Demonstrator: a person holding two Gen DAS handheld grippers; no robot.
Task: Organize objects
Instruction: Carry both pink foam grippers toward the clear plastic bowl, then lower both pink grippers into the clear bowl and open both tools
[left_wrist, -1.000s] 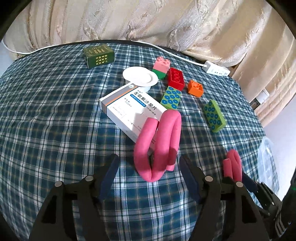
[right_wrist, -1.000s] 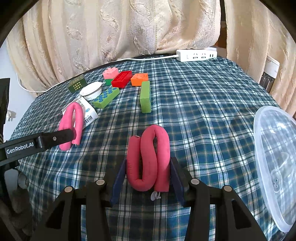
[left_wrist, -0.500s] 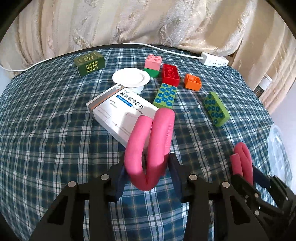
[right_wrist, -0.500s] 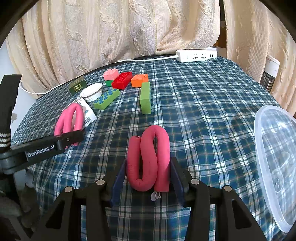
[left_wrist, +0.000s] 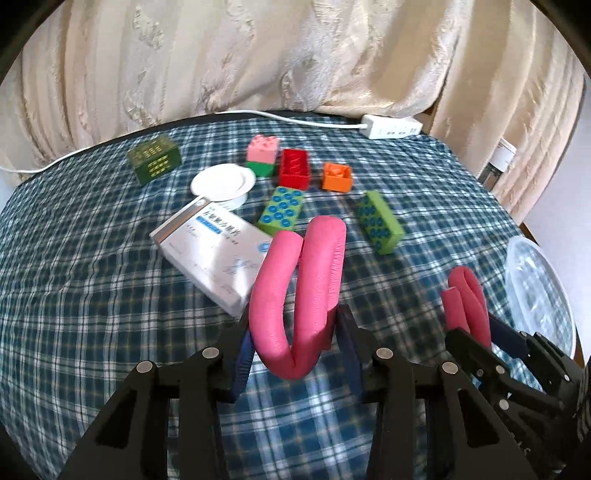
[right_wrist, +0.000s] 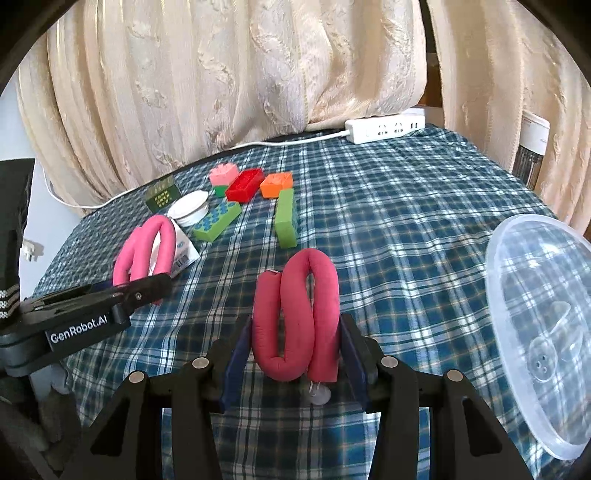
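Observation:
My left gripper (left_wrist: 293, 354) is shut on a bent pink foam roller (left_wrist: 299, 291) and holds it above the checked cloth; it also shows in the right wrist view (right_wrist: 146, 251). My right gripper (right_wrist: 295, 354) is shut on a darker pink folded foam roller (right_wrist: 295, 314), seen in the left wrist view (left_wrist: 467, 302) at the right. A clear plastic container (right_wrist: 543, 317) lies at the right edge of the table.
A white medicine box (left_wrist: 210, 251), a white round lid (left_wrist: 223, 181), a dark green box (left_wrist: 155, 164) and pink, red, orange and green bricks (left_wrist: 295, 170) lie at the back. One green brick (left_wrist: 380, 221) lies apart. A power strip (left_wrist: 391, 125) sits at the far edge.
My left gripper has closed on the bent pink roller and lifted it off the medicine box. My right gripper still holds its roller and has barely moved.

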